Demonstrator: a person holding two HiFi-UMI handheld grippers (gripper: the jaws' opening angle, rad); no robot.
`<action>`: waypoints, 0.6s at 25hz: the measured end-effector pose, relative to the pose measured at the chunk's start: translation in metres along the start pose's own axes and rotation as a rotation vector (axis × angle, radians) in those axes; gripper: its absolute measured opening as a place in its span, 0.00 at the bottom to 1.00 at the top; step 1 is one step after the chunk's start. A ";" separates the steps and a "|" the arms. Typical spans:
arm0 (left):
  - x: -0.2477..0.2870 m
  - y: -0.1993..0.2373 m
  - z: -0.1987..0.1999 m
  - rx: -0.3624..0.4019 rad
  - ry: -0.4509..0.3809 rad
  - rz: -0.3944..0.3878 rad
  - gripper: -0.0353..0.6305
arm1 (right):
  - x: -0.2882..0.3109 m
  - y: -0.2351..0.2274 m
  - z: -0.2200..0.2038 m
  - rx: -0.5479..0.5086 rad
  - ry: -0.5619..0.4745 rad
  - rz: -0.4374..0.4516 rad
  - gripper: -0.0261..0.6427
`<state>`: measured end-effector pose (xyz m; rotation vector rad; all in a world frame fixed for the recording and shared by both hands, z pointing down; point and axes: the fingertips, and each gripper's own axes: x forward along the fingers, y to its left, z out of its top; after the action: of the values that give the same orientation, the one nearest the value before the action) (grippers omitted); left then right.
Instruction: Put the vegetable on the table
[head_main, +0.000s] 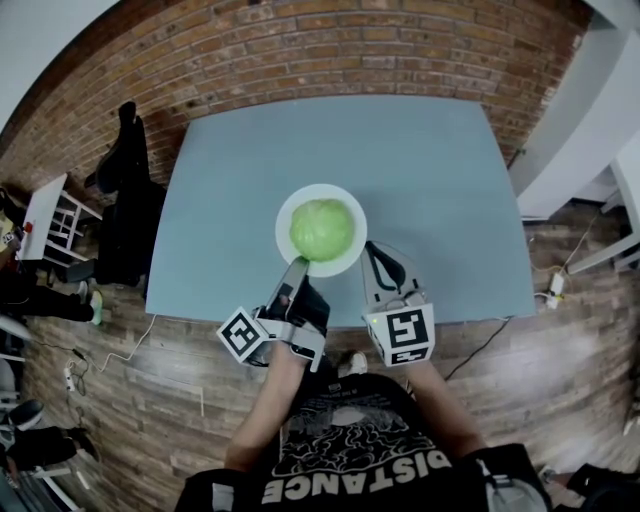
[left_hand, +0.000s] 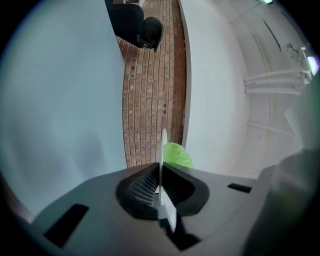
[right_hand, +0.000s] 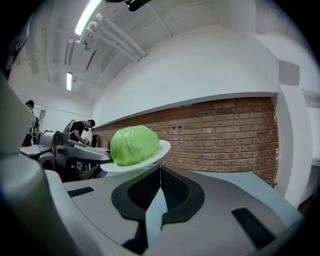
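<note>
Left tongs (head_main: 297, 266) clamp plate (head_main: 286, 215) rim; cabbage (head_main: 322, 229) atop, right tongs (head_main: 371, 248) beside.

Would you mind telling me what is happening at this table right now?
A person works with a handheld claw in each hand. The left claw is clamped on the rim of a white plate carrying a round green vegetable, holding it tilted above the blue table. The right claw is shut and empty beside the plate.

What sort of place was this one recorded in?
Probably a shared workspace or lab rather than a kitchen: a red brick wall, a plain blue-grey table, and a person at a cluttered workstation under long fluorescent ceiling tubes.
</note>
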<state>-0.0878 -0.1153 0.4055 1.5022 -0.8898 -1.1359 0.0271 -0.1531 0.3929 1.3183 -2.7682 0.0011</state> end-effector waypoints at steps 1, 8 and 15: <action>0.000 0.001 -0.001 0.000 0.000 0.000 0.07 | 0.000 -0.001 -0.001 -0.003 0.004 0.001 0.05; 0.008 0.007 -0.004 -0.018 -0.003 -0.007 0.07 | -0.001 -0.011 -0.005 -0.026 0.017 0.005 0.05; 0.021 0.013 -0.001 -0.023 0.000 -0.009 0.07 | 0.010 -0.019 -0.005 -0.034 0.022 0.002 0.05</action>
<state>-0.0811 -0.1377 0.4138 1.4884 -0.8679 -1.1495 0.0359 -0.1731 0.3978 1.2995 -2.7387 -0.0315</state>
